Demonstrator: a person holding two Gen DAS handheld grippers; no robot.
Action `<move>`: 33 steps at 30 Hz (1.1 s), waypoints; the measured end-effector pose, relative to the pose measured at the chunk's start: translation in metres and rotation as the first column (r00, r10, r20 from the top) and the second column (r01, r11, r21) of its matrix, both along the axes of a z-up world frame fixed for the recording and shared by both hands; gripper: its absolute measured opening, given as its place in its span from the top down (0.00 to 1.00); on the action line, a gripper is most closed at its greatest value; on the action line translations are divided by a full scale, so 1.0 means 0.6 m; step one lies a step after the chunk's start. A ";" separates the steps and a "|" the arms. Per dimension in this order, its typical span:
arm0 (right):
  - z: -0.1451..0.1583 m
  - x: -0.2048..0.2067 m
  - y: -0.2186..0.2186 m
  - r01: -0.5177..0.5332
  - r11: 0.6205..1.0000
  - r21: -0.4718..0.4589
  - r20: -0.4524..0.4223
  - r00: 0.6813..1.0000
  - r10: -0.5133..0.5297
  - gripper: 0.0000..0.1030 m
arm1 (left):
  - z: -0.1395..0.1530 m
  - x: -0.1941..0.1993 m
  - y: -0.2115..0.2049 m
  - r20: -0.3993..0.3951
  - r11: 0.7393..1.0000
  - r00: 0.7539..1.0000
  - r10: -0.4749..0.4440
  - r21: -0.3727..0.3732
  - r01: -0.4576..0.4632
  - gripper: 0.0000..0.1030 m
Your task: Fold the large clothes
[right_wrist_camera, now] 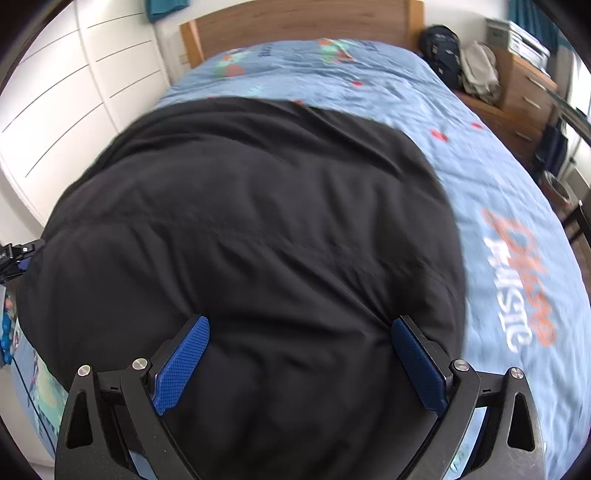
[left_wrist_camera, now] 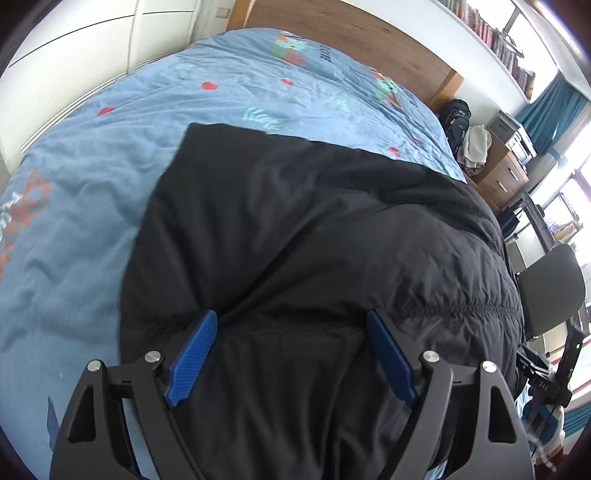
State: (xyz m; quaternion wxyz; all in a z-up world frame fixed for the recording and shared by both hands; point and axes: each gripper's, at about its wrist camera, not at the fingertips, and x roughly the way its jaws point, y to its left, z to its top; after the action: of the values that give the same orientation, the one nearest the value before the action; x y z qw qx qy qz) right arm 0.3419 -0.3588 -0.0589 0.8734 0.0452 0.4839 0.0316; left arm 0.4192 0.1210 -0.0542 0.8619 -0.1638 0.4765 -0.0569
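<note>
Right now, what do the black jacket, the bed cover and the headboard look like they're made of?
Black jacket: probably padded synthetic, matte; it puffs up and has a gathered stitched seam.
Bed cover: looks like woven cotton, matte, finely wrinkled, with printed pictures and lettering.
Headboard: wood or wood-look laminate, smooth, with streaky brown grain.

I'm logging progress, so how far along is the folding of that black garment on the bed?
Done: the black garment lies spread on the blue bedcover, its far edge straight; whether it is already folded over I cannot tell. In hand: nothing; the left tongs and right tongs are both open above the cloth. Left: gripping an edge and folding it into a compact bundle.
</note>
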 end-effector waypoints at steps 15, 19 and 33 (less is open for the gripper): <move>0.112 -0.160 -0.036 0.130 0.991 0.024 0.081 0.988 -0.132 0.05 | 0.039 -0.183 0.069 -0.002 0.993 0.995 0.103 -0.051 -0.103 0.20; 0.106 -0.159 0.006 0.097 0.993 0.064 0.086 0.991 -0.102 0.05 | 0.013 -0.188 0.047 -0.006 0.992 0.994 0.106 -0.070 -0.106 0.20; -0.007 -0.116 0.013 0.117 0.988 0.104 -0.003 0.993 -0.118 0.05 | -0.078 -0.182 0.080 -0.045 0.976 0.986 0.163 -0.137 -0.168 0.14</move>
State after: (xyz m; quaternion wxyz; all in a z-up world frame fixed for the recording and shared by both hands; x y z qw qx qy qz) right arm 0.2725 -0.3510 -0.0634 0.8709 0.1190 0.4767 0.0053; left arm 0.3101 0.1689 -0.1009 0.8419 -0.2638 0.4705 -0.0155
